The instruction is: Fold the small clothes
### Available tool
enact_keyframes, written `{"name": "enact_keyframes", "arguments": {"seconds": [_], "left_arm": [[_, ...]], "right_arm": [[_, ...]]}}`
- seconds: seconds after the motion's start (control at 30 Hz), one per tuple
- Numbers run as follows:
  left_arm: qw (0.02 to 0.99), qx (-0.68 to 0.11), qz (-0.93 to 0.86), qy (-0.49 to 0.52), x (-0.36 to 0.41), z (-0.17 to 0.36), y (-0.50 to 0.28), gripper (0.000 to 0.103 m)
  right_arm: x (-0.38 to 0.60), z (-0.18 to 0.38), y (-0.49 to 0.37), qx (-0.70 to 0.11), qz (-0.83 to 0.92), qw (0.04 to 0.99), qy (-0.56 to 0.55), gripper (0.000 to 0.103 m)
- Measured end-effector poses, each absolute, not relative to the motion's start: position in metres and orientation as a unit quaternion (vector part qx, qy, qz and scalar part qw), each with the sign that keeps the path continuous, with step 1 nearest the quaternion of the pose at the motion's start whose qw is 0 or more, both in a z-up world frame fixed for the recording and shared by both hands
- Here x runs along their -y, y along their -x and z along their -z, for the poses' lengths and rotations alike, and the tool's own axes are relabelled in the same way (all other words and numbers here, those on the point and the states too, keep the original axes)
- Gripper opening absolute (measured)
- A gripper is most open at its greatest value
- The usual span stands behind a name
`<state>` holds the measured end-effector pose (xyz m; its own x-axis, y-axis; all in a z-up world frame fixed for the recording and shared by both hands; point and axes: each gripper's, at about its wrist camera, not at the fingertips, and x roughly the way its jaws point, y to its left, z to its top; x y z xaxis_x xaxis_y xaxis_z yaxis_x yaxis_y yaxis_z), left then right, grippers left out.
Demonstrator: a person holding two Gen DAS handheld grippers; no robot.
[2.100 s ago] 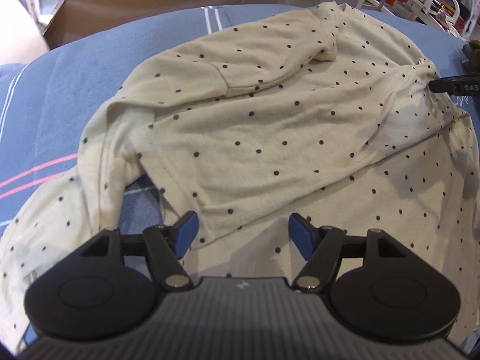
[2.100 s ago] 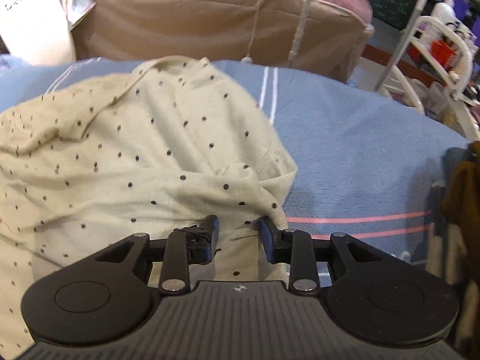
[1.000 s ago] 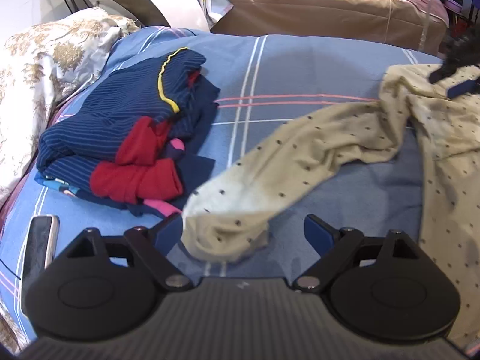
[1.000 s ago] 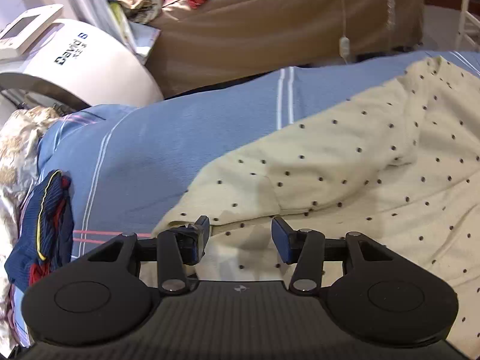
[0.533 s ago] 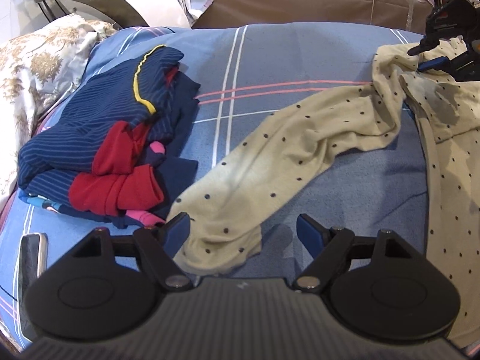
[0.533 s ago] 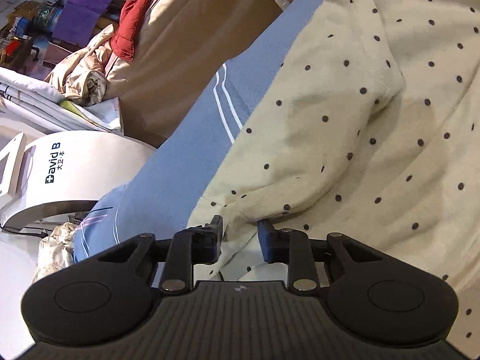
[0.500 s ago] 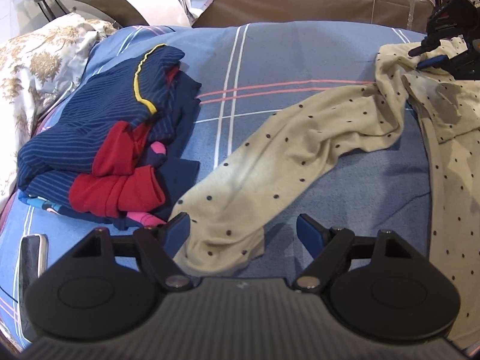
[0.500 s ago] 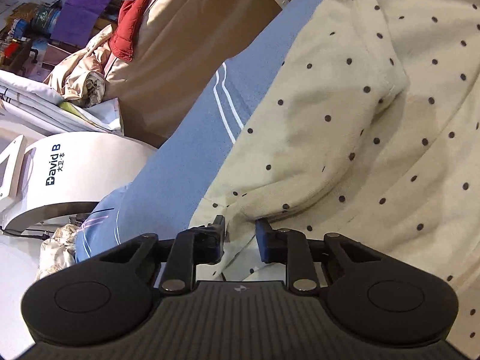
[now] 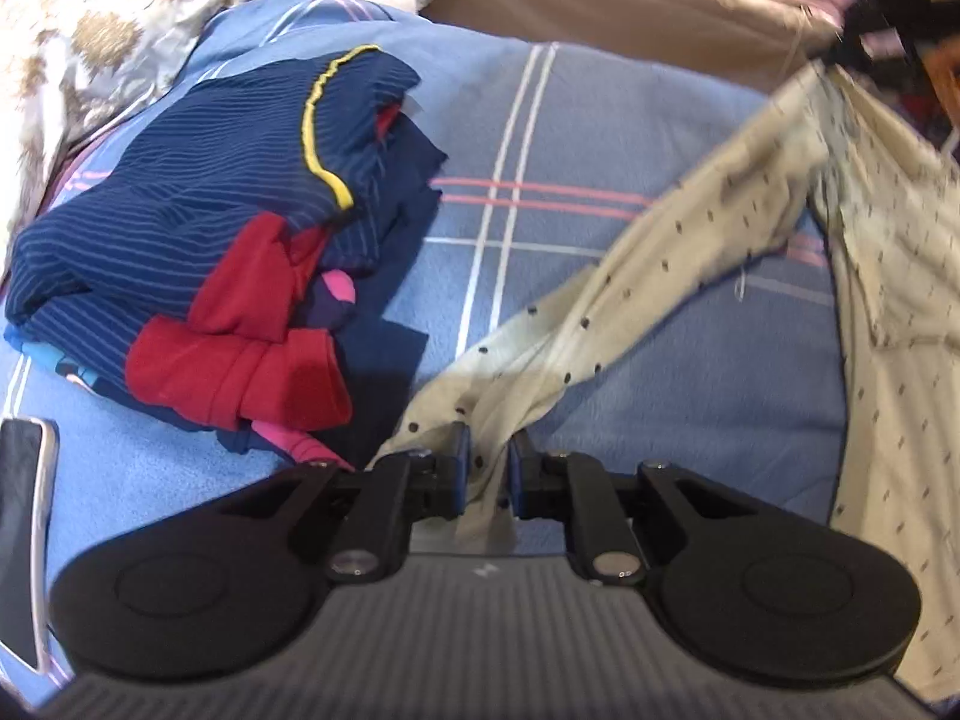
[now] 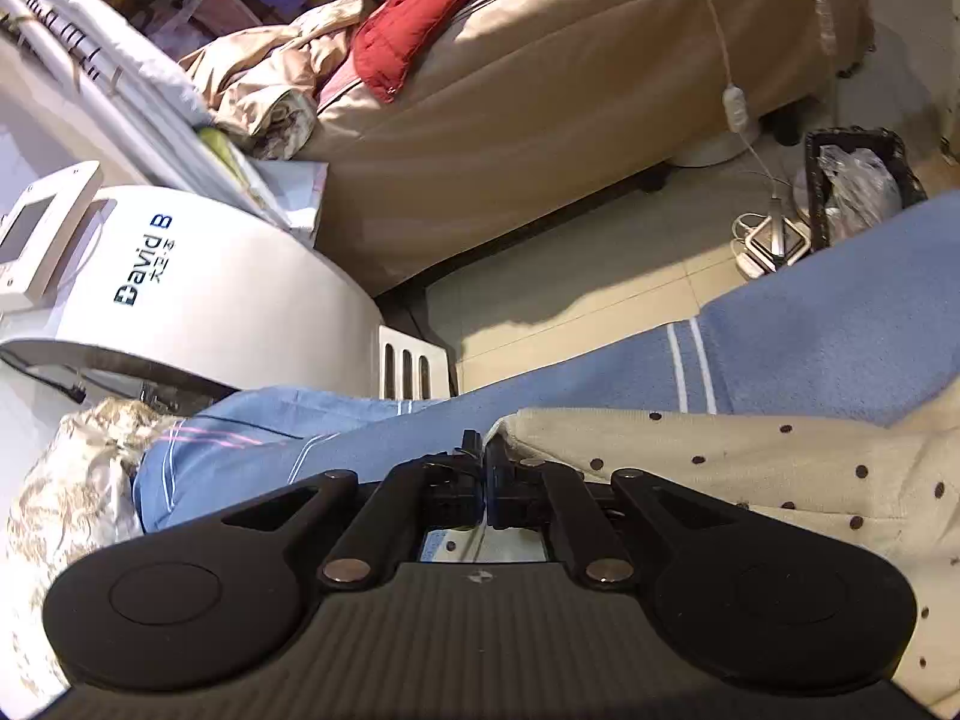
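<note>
The left gripper [image 9: 485, 468] is closing on the sleeve end of the dotted cream shirt [image 9: 888, 276] spread across the blue bed [image 9: 600, 120]. The right gripper [image 10: 483, 480] is clenched on its edge, beside folded clothes [image 9: 198, 252].

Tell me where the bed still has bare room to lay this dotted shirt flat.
Bare blanket lies between the navy and red clothes pile and the dotted shirt, plus a patch under the stretched sleeve. The pile's side is crowded, with a phone at the edge.

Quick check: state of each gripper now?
Left gripper: jaws closing on the dotted shirt's sleeve.
Right gripper: shut on the shirt's edge.
</note>
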<state>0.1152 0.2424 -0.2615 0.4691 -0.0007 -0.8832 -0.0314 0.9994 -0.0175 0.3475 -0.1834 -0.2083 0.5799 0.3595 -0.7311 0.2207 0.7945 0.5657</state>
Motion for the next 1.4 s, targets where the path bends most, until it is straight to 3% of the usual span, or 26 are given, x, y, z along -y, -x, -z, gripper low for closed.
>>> {"name": "enact_keyframes", "arguments": {"seconds": [0.07, 0.13, 0.17, 0.2, 0.4, 0.7, 0.73, 0.77, 0.83, 0.97, 1.1, 1.2, 1.3, 1.4], "left_arm": [[0.853, -0.518, -0.01, 0.062, -0.252, 0.258, -0.118, 0.012], [0.849, -0.521, -0.01, 0.091, -0.26, 0.256, -0.12, 0.012], [0.848, -0.52, -0.01, 0.101, -0.262, 0.254, -0.121, 0.012], [0.848, -0.518, -0.007, 0.111, -0.264, 0.251, -0.121, 0.012], [0.846, -0.509, 0.039, 0.158, -0.244, 0.22, -0.119, 0.012], [0.818, -0.501, 0.215, 0.182, -0.092, 0.193, -0.128, 0.014], [0.811, -0.506, 0.233, 0.178, -0.072, 0.195, -0.126, 0.023], [0.804, -0.514, 0.244, 0.177, -0.056, 0.199, -0.123, 0.043], [0.794, -0.531, 0.247, 0.166, -0.034, 0.209, -0.11, 0.067], [0.792, -0.554, 0.24, 0.092, -0.033, 0.23, -0.07, 0.07], [0.786, -0.592, 0.175, 0.04, -0.079, 0.255, -0.036, 0.075], [0.776, -0.613, 0.126, 0.074, -0.118, 0.266, -0.027, 0.075], [0.78, -0.612, 0.091, 0.093, -0.144, 0.265, -0.021, 0.077], [0.787, -0.605, 0.08, 0.096, -0.154, 0.261, -0.017, 0.08]], "right_arm": [[0.182, 0.207, -0.338, -0.45, -0.065, 0.847, -0.277, 0.004], [0.185, 0.215, -0.339, -0.46, -0.08, 0.841, -0.273, 0.027], [0.192, 0.224, -0.34, -0.471, -0.076, 0.826, -0.299, 0.076], [0.199, 0.232, -0.342, -0.492, -0.064, 0.805, -0.327, 0.103], [0.211, 0.214, -0.309, -0.466, -0.051, 0.808, -0.357, 0.103], [0.228, 0.165, -0.188, -0.477, -0.152, 0.839, -0.214, 0.103], [0.235, 0.162, -0.174, -0.479, -0.147, 0.841, -0.204, 0.103], [0.245, 0.161, -0.159, -0.485, -0.141, 0.841, -0.194, 0.103], [0.258, 0.166, -0.134, -0.504, -0.129, 0.837, -0.17, 0.103], [0.263, 0.186, -0.102, -0.528, -0.14, 0.822, -0.16, 0.103], [0.238, 0.21, -0.1, -0.524, -0.185, 0.806, -0.204, 0.103], [0.195, 0.228, -0.116, -0.524, -0.222, 0.793, -0.217, 0.094], [0.158, 0.244, -0.133, -0.531, -0.233, 0.786, -0.216, 0.08], [0.127, 0.261, -0.145, -0.547, -0.226, 0.788, -0.171, 0.07]]}}
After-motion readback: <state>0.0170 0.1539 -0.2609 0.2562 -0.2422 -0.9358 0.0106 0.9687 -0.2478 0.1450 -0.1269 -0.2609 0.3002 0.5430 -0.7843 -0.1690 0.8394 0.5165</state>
